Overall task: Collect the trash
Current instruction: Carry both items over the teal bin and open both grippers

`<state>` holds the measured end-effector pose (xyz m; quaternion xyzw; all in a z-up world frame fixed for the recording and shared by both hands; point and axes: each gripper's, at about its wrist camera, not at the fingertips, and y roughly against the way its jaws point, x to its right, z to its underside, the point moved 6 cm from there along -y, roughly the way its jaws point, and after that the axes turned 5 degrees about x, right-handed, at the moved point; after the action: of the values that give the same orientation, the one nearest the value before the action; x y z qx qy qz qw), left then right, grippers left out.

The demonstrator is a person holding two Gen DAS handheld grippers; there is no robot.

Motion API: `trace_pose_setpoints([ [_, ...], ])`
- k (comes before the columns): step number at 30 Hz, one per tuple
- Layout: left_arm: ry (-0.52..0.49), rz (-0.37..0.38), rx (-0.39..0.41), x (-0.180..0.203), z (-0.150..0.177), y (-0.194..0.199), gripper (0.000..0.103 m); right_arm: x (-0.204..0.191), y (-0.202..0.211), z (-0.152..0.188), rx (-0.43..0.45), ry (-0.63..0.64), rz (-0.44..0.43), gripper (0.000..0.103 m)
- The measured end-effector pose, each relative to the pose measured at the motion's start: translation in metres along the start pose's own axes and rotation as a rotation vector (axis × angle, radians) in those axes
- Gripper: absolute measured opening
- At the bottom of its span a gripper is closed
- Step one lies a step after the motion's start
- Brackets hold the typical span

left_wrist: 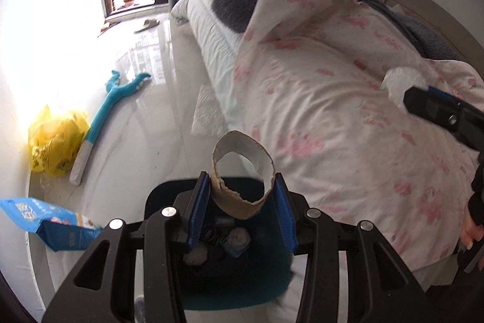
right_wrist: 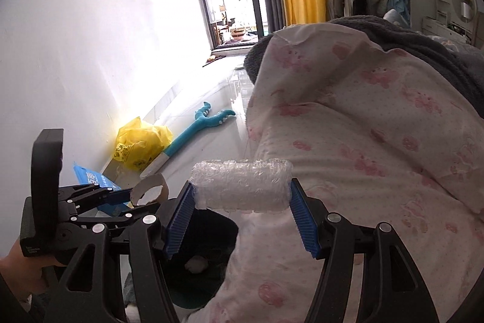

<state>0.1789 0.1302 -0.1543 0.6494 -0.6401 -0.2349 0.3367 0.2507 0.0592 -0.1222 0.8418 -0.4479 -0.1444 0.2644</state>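
No text can be read with certainty. White characters are printed on the blue packet [left_wrist: 45, 220] lying on the floor, but they are too blurred to be made out. A dark printed emblem is seen on the yellow plastic bag [right_wrist: 139, 146]; its wording is illegible. Small white lettering is carried on the left gripper's black body [right_wrist: 31, 250], too tiny to be read.
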Motion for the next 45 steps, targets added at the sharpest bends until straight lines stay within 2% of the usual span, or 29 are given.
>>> trace_pose_setpoints([
  [8,0.015,-0.008,-0.085,-0.038,0.034,0.002,0.045,-0.048,-0.016,0.011,-0.024,0.056,-0.025,0.063],
  [20,0.053,0.037,-0.203,-0.061,0.069,-0.005,0.046,-0.086,-0.04,0.025,-0.069,0.072,-0.066,0.063],
  [22,0.055,0.045,-0.225,-0.062,0.075,-0.007,0.048,-0.091,-0.045,0.029,-0.084,0.074,-0.076,0.063],
  [26,0.065,0.034,-0.242,-0.07,0.082,-0.008,0.068,-0.101,-0.055,0.037,-0.113,0.072,-0.09,0.063],
  [35,0.099,-0.022,-0.191,-0.094,0.077,0.005,0.086,-0.103,-0.082,0.056,-0.202,0.018,-0.102,0.063],
  [41,0.132,-0.034,-0.127,-0.109,0.066,0.017,0.088,-0.107,-0.1,0.07,-0.253,0.004,-0.096,0.063],
  [45,0.133,-0.042,-0.057,-0.112,0.055,0.029,0.088,-0.106,-0.114,0.082,-0.297,-0.011,-0.088,0.063],
])
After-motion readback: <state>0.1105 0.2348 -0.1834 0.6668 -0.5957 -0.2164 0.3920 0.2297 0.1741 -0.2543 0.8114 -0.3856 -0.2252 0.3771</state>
